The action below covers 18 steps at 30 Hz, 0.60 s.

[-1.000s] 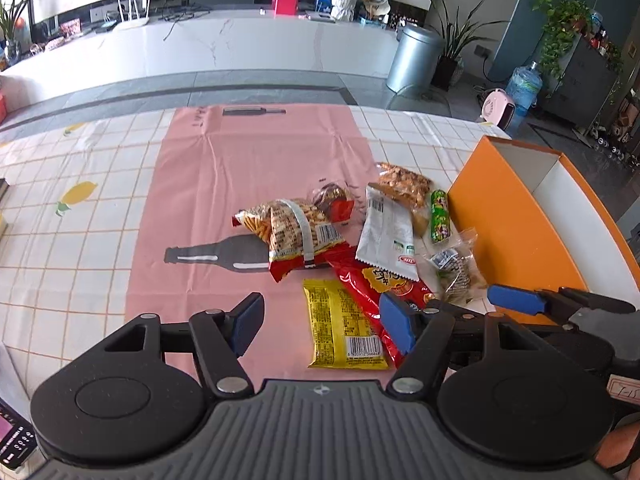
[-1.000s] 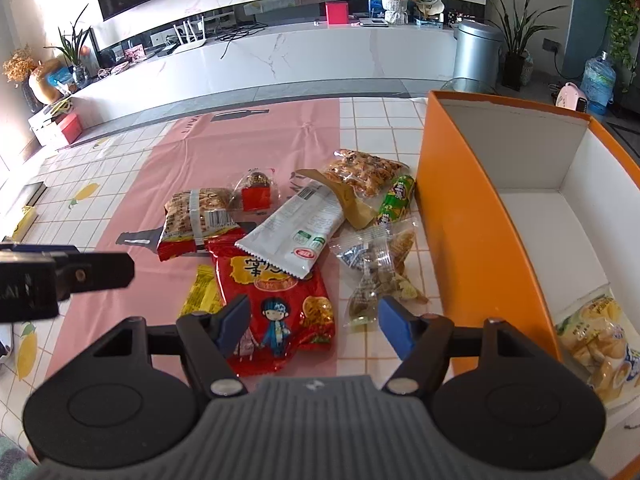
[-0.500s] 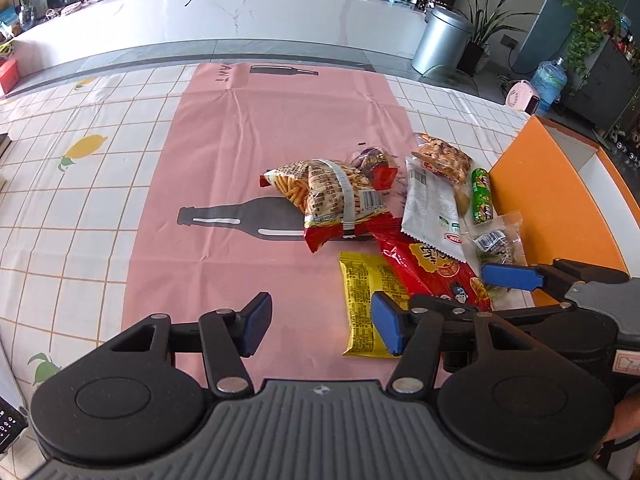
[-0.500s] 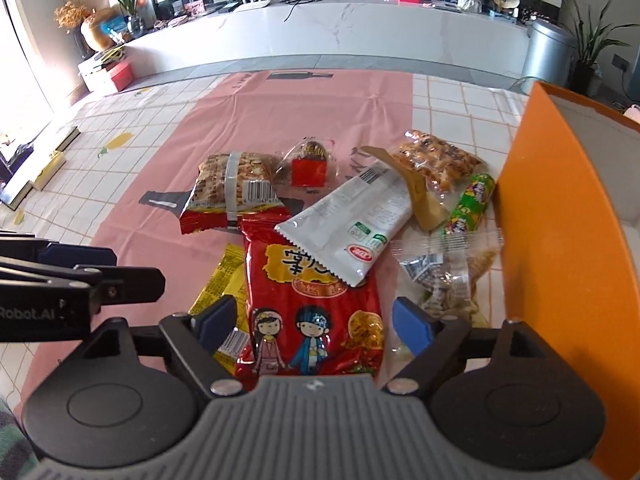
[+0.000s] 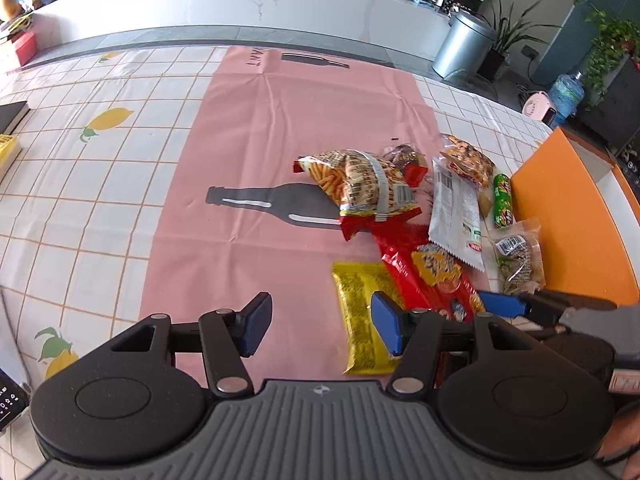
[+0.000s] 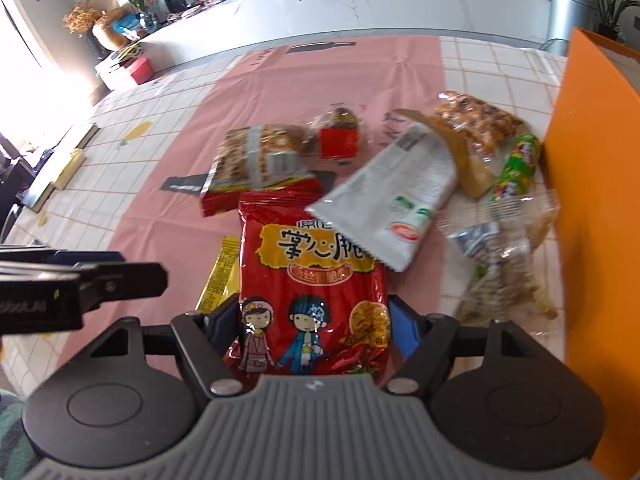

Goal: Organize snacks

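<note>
left claw [image 5: 322, 330] jaws apart, right claw [image 6: 316, 330] closing

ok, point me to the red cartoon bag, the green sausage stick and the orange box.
red cartoon bag [image 6: 308, 280]: right wrist view, printed front.
green sausage stick [image 5: 502, 200]: left wrist view, middle of wrapper.
orange box [image 5: 568, 216]: left wrist view, outer side wall.
</note>
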Motion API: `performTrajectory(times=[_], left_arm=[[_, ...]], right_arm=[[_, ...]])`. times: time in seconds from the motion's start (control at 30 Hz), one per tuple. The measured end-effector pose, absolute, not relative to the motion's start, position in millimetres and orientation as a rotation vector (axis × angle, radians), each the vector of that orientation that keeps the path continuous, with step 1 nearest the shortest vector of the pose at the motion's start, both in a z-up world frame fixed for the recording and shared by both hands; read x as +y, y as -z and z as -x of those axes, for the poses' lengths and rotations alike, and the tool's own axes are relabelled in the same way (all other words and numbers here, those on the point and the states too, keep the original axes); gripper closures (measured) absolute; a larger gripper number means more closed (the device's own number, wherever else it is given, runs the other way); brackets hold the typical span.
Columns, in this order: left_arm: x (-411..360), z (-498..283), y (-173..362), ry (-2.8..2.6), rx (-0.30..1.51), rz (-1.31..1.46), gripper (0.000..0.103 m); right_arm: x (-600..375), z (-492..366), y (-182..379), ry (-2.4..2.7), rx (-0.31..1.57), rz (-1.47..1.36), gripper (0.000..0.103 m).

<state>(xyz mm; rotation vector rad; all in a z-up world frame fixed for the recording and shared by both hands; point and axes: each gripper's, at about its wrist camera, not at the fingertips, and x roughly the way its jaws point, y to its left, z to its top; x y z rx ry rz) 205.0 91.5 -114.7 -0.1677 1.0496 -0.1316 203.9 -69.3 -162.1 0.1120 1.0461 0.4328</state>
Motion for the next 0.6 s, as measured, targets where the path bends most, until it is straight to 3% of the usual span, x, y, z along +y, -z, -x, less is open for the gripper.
performTrajectory(times=[0.2,0.43,0.6], left_arm=[[86.8,-202.5,111.8,0.167,1.032,0.173,0.034],[48.2,-203.9,123.4,0.297,1.073,0.050,0.018],[32.1,-205.2,138.7,0.286,1.107,-0.010,0.018]], right_arm=[[-70.1,-188.6,149.5,-0.330,1.046,-0.057,0.034],[-99.6,-162.8,144.2,-0.205,1.051,0.000,0.034],[-98.3,-155.8,151.8,-0.210,1.039,0.069,0.033]])
